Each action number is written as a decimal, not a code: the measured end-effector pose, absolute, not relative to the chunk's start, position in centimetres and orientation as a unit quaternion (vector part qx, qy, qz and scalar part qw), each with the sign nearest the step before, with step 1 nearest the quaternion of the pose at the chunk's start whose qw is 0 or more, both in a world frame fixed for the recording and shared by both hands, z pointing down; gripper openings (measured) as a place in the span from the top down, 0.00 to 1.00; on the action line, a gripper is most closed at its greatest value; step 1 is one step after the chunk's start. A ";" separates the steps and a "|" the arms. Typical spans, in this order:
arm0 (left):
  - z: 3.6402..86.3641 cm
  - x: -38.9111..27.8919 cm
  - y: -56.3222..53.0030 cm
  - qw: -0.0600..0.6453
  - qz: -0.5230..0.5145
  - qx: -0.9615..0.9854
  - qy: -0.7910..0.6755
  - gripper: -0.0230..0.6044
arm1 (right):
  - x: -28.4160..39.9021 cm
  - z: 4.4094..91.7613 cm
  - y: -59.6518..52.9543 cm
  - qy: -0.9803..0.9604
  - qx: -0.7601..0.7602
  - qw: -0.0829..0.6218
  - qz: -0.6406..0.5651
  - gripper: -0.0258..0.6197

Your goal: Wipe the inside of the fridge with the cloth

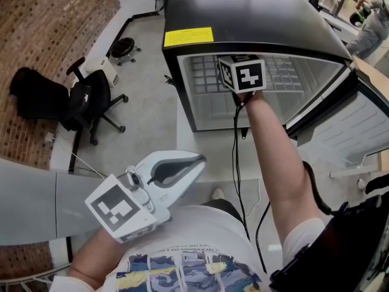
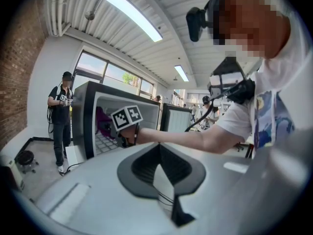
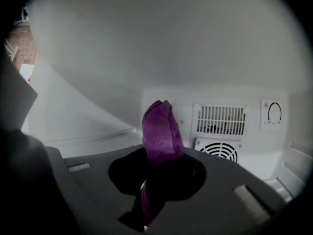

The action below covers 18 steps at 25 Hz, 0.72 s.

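Inside the black-topped, white-lined compact fridge (image 1: 243, 11), the right tongs (image 3: 159, 168) are clenched on a folded purple cloth (image 3: 160, 129). The cloth's free end stands up past the tips and points at the white rear wall (image 3: 146, 48). It looks to hang just short of that wall, though the right gripper view does not settle whether it is touching. Behind the cloth sit a slotted white vent grille (image 3: 221, 120), a round fan grille (image 3: 219, 151) and a small thermostat dial (image 3: 274, 113). From the head view, the person's right arm reaches through the open doorway above the white wire shelf (image 1: 206, 78), with the white-lined door (image 1: 358, 120) swung aside to the right. The left tongs (image 1: 199, 159) are pressed together on nothing and held back near the person's chest, well apart from the fridge. The wiping step appears to be in hand, with the cloth at the back of the cabinet. The next move probably calls for pressing the cloth flat to the lining and sweeping across, clear of the vent slots and dial.
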<state>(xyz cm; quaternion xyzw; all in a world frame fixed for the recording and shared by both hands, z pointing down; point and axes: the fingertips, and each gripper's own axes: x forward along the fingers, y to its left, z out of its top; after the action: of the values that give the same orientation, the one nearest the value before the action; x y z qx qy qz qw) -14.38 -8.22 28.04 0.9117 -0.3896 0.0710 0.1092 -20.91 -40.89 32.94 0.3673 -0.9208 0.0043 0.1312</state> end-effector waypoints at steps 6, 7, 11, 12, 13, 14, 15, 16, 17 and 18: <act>28.3 -15.8 -8.2 0.103 0.072 0.907 -0.403 0.95 | -23.1 33.4 -40.0 -0.930 0.341 0.134 0.004 0.88; 28.3 -15.9 -8.2 0.103 0.072 0.906 -0.404 0.95 | -23.4 33.4 -39.9 -0.932 0.336 0.134 0.005 0.88; 28.1 -15.9 -8.1 0.114 0.063 0.904 -0.407 0.95 | -24.5 33.5 -39.6 -0.936 0.324 0.134 0.008 0.88; 28.1 -16.1 -8.1 0.112 0.065 0.903 -0.409 0.95 | -24.7 33.5 -39.6 -0.937 0.323 0.135 0.009 0.88; 28.3 -16.3 -8.1 0.109 0.067 0.903 -0.410 0.95 | -24.9 33.6 -39.5 -0.937 0.321 0.135 0.009 0.88; 28.4 -16.5 -8.1 0.105 0.070 0.903 -0.411 0.95 | -25.1 33.6 -39.5 -0.938 0.320 0.136 0.010 0.88; 28.6 -16.7 -8.1 0.103 0.072 0.903 -0.412 0.95 | -25.2 33.7 -39.4 -0.938 0.318 0.137 0.010 0.88; 28.6 -16.7 -8.1 0.102 0.073 0.903 -0.412 0.95 | -25.3 33.7 -39.4 -0.938 0.317 0.138 0.010 0.88; 28.6 -16.7 -8.1 0.103 0.072 0.903 -0.411 0.95 | -25.4 33.7 -39.5 -0.939 0.316 0.139 0.010 0.88; 28.4 -16.5 -8.2 0.107 0.070 0.903 -0.410 0.95 | -25.4 33.7 -39.5 -0.939 0.315 0.140 0.010 0.88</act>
<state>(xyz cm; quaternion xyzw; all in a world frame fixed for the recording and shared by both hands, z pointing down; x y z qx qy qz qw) -16.49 -8.18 28.38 0.9030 -0.4103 0.0700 0.1066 -25.43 -39.49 33.67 0.3151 -0.9387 0.0096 0.1395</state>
